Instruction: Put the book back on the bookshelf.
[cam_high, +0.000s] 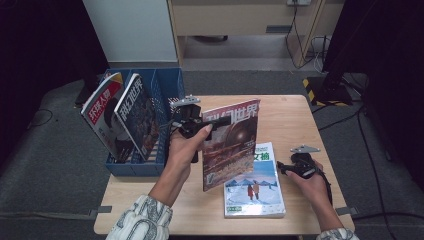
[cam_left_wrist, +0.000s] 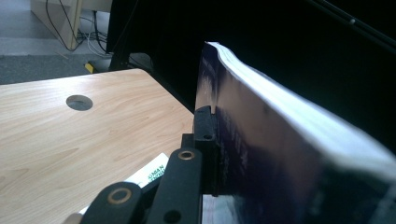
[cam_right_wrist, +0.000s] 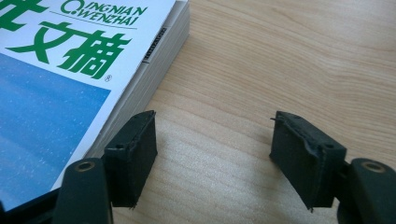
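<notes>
High view looks down on table (cam_high: 295, 120); both tool views sit close, perhaps sharing it.

Bench (cam_high: 295, 120): light wood-grain top, round cable hole (cam_left_wrist: 79, 102) in surface. Blue file basket (cam_high: 165, 87) stands at far left corner, overhanging left edge; two magazines (cam_high: 120, 117) lean upright inside. Blue-and-white magazine (cam_high: 255, 185), green characters on cover, lies flat near front edge, right of centre, atop thin stack. Rest of bench surface, far right corner included, bare wood.

Left gripper (cam_left_wrist: 210, 154) clamps upright magazine (cam_left_wrist: 280, 154) above table (cam_left_wrist: 70, 140).
</notes>
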